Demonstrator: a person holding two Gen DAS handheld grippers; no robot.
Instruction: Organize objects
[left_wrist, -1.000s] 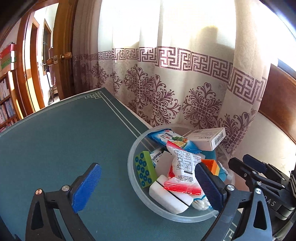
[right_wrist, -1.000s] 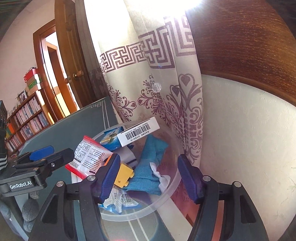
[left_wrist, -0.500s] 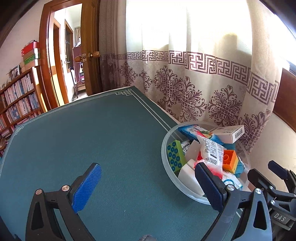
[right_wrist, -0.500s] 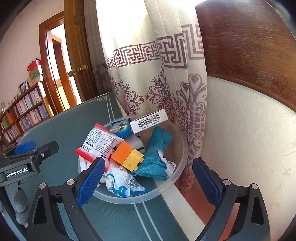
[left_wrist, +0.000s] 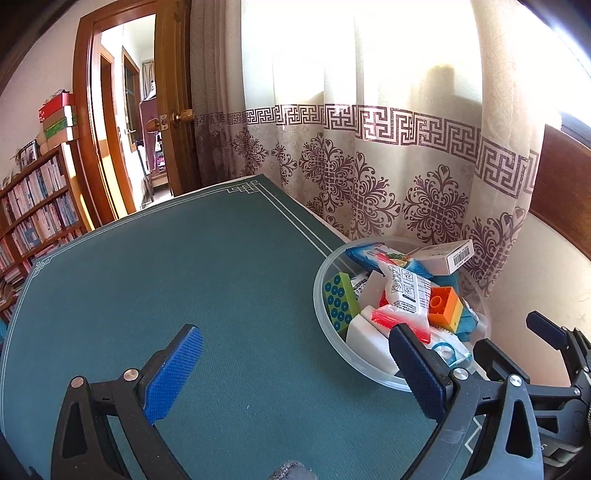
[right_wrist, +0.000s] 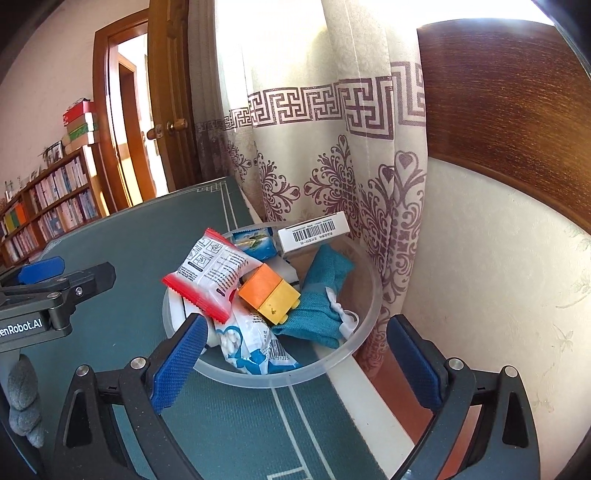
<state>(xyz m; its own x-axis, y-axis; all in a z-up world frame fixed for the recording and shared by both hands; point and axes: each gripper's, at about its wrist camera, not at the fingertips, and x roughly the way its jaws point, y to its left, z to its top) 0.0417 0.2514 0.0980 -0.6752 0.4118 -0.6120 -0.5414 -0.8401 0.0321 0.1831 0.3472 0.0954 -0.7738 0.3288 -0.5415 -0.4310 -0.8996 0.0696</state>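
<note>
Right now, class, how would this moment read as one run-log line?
left gripper: open, empty | right gripper: jaws just opened, nothing between them | bowl: full | orange block: on top

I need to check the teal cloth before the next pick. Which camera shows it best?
The right wrist view: the teal cloth lies folded and open to view in the clear bowl, beside the orange-yellow block. The left wrist view shows only slivers of it behind the block and packets.
</note>
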